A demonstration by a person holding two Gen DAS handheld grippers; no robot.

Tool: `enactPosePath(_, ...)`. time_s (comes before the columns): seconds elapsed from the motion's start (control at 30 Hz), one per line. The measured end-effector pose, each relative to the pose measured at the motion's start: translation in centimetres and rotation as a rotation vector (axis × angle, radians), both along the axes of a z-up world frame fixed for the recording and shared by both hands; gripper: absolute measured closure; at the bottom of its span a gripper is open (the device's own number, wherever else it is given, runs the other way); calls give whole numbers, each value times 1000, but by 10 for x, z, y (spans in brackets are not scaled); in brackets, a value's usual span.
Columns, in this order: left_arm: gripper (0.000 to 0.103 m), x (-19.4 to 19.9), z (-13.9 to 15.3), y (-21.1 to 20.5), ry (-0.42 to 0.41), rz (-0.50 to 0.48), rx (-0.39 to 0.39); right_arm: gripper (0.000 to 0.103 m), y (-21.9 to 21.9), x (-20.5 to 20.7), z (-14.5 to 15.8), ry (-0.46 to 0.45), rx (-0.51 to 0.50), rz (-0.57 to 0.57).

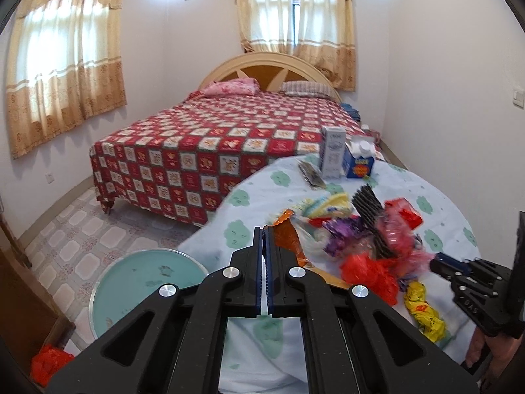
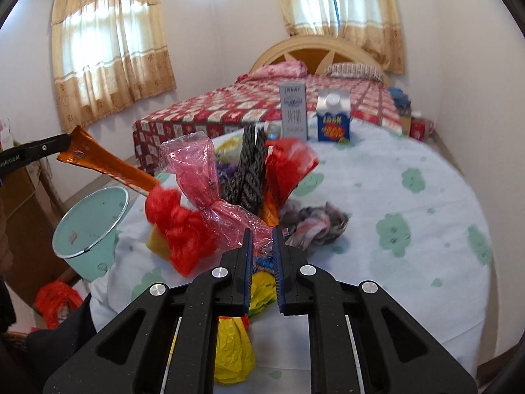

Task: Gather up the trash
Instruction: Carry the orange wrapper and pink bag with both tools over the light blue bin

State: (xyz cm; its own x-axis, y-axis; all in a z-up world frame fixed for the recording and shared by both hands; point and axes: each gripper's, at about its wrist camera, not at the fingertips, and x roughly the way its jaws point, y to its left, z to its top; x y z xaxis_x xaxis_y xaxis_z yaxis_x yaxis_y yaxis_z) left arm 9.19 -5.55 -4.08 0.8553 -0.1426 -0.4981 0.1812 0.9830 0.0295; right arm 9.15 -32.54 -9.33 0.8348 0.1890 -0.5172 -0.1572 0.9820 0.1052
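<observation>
A heap of trash lies on the round table (image 2: 410,216): red bag (image 2: 177,226), pink wrapper (image 2: 200,177), black-grey packet (image 2: 247,164), yellow bag (image 2: 233,344). My left gripper (image 1: 265,229) is shut on the orange wrapper (image 1: 288,239), which shows stretched up to the left in the right wrist view (image 2: 105,161). My right gripper (image 2: 262,233) is shut on the end of the pink wrapper, with its fingers still slightly apart around it; it also shows in the left wrist view (image 1: 441,259). The teal trash bin (image 1: 147,282) stands by the table's left edge.
Two cartons, grey (image 2: 293,111) and blue (image 2: 333,118), stand at the table's far side. A crumpled grey cloth (image 2: 315,223) lies on the table. A bed (image 1: 213,144) is behind. A red bag (image 1: 49,361) lies on the floor by wooden furniture.
</observation>
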Motion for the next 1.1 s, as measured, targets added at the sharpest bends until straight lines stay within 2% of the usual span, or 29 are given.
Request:
enactPosePath(0.23, 102, 0, 10, 35, -27, 65, 25, 91, 8, 0, 21, -40, -11, -21)
enactPosePath(0.53, 102, -4, -2, 83, -7, 159, 46, 91, 28, 14, 38, -66, -16, -1)
enactPosePath(0.8, 102, -11, -9, 106, 7, 198, 47, 91, 28, 15, 48, -84, -26, -20)
enactPosePath(1.1, 102, -11, -10, 140, 13, 279, 43, 91, 77, 45, 60, -82, -49, 82)
